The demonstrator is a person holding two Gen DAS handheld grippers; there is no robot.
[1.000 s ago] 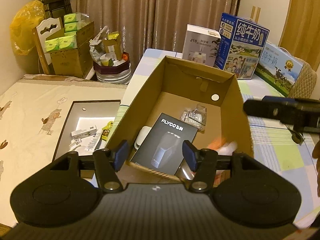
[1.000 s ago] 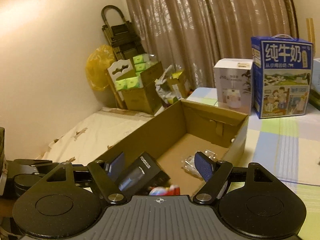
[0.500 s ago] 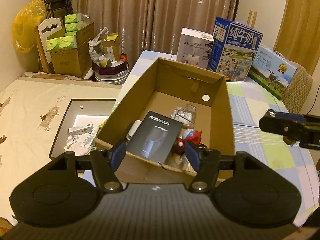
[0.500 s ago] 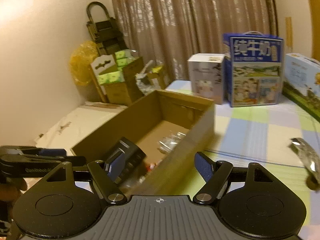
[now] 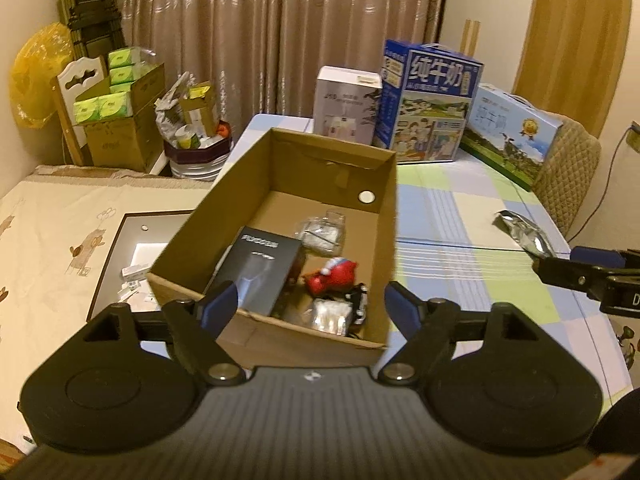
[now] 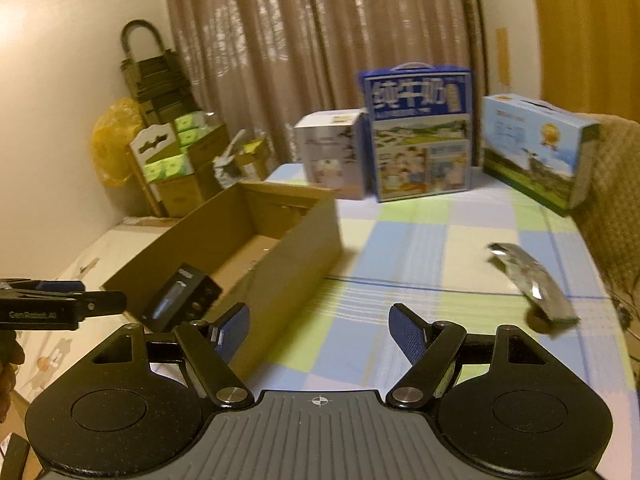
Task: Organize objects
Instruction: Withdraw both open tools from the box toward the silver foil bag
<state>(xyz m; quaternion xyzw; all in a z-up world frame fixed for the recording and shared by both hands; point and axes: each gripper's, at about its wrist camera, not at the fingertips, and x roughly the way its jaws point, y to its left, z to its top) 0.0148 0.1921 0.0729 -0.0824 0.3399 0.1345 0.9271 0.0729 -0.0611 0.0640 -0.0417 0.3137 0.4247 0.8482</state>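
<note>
The left gripper (image 5: 310,306) hangs level above the near end of the cardboard box (image 5: 384,220), its two blue-padded fingers (image 5: 218,306) spread wide with nothing between them. It looks forward and down into the box. The right gripper (image 6: 320,330) is likewise released, its fingers splayed apart and empty, held low over the checked tablecloth (image 6: 408,248) just to the right of the box (image 6: 292,248) and pointing toward the far end of the table. In the left wrist view the right gripper's arm (image 5: 588,274) reaches in from the right edge, well clear of the box.

Inside the box a black product carton (image 5: 256,276) lies tilted against the left wall. Right of it sits a red toy (image 5: 332,274), with a small clear packet (image 5: 328,318) in front and another clear bag (image 5: 322,232) further back. A silver foil packet (image 6: 532,284) lies on the cloth to the right, apart from both tools.

At the table's far end stand a white carton (image 5: 346,106), a tall blue milk carton (image 5: 430,100) and a second, lower milk case (image 5: 512,132), side by side before the curtain (image 5: 280,32)
</note>
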